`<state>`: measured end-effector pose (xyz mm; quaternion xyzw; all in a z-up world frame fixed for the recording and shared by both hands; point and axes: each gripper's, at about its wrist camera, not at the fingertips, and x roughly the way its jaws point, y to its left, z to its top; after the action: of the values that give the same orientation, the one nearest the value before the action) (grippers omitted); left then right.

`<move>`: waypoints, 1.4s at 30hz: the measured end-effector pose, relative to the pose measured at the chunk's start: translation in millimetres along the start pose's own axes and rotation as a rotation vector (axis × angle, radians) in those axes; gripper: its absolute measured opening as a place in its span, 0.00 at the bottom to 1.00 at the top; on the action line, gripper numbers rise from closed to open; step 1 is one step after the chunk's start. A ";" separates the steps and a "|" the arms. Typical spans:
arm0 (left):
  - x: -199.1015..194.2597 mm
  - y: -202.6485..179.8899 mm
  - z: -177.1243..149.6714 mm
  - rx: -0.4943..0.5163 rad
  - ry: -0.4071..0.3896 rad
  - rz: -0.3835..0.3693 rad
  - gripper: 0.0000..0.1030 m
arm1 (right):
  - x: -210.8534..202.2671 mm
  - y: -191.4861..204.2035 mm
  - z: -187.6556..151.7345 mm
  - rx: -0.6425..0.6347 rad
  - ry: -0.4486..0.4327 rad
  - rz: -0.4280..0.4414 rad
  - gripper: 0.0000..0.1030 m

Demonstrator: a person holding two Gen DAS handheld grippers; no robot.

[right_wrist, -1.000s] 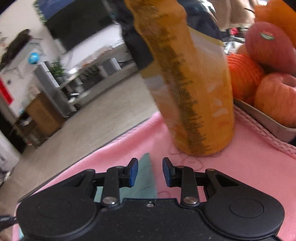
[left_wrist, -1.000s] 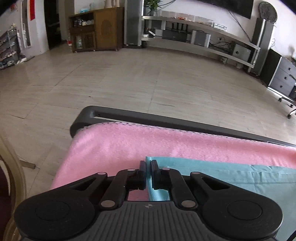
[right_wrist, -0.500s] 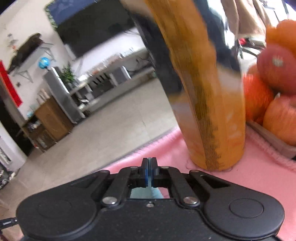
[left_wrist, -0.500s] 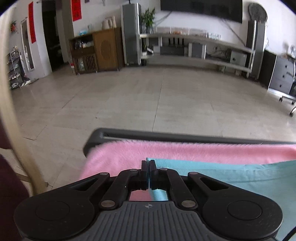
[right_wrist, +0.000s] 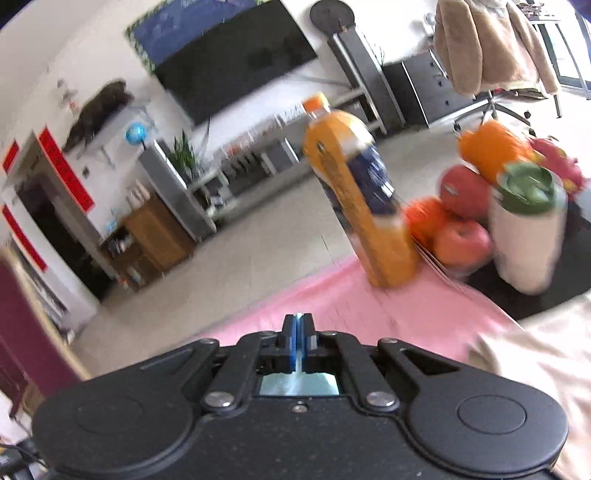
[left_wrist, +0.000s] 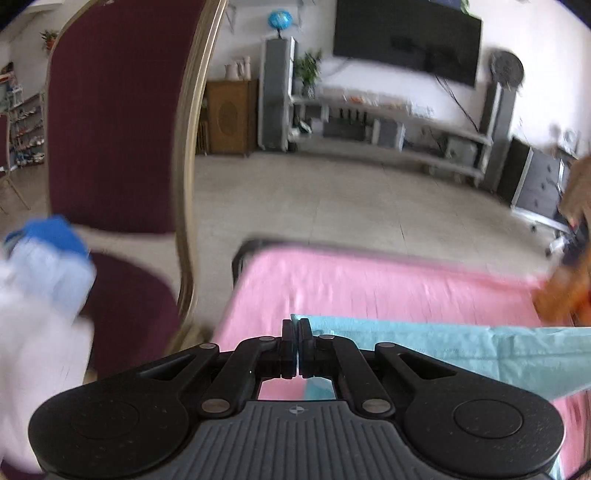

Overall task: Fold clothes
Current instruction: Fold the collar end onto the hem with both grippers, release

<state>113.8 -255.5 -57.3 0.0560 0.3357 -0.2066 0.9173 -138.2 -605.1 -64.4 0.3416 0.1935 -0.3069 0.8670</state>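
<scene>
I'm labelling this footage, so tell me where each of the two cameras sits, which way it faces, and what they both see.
Left wrist: sits behind the left gripper, facing over the pink cloth toward the television wall; its shut jaws pinch the teal garment, chair at left.
Right wrist: sits behind the right gripper, facing the orange bottle and fruit; its jaws pinch teal fabric too.
Shared: pink cloth, teal garment, television, globe.
</scene>
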 end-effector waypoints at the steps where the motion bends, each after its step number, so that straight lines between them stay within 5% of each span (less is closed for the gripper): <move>1: -6.0 -0.1 -20.0 0.008 0.038 -0.009 0.01 | -8.8 -4.5 -10.7 -0.008 0.024 -0.013 0.02; 6: 2.2 -0.6 -93.9 -0.025 0.187 0.012 0.01 | -8.6 -50.2 -81.0 0.063 0.175 -0.076 0.02; 9: 2.4 -2.3 -109.2 -0.010 0.171 0.048 0.01 | 0.8 -72.6 -100.9 0.166 0.254 -0.104 0.02; 15: -41.2 16.6 -110.1 -0.139 0.039 -0.033 0.01 | -28.5 -74.0 -97.0 0.147 0.152 -0.052 0.02; 19: -57.3 31.1 -125.7 -0.219 0.042 -0.055 0.01 | -45.9 -84.3 -101.2 0.181 0.126 -0.044 0.02; 25: -29.2 22.8 -148.2 -0.102 0.216 0.110 0.05 | -32.8 -95.0 -120.1 0.137 0.284 -0.154 0.08; 27: -34.7 19.4 -146.4 -0.048 0.172 0.186 0.07 | -31.6 -96.7 -121.1 0.145 0.300 -0.184 0.10; 30: -55.6 16.1 -138.1 -0.023 0.040 0.215 0.17 | -48.3 -93.9 -113.2 0.137 0.182 -0.140 0.21; 33: -59.0 -0.3 -131.1 0.015 0.008 0.087 0.22 | -50.7 -78.3 -109.4 0.062 0.133 -0.051 0.21; 37: -29.0 -41.2 -124.9 0.148 0.098 -0.099 0.31 | -6.2 -45.4 -122.3 -0.056 0.335 0.021 0.21; 42: 13.8 -60.7 -128.1 0.200 0.205 -0.137 0.30 | 39.7 -29.9 -129.2 -0.131 0.432 -0.098 0.22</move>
<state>22.0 -284.4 -162.4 0.1449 0.4084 -0.2943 0.8518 -145.1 -546.5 -189.6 0.3324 0.4107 -0.2551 0.8098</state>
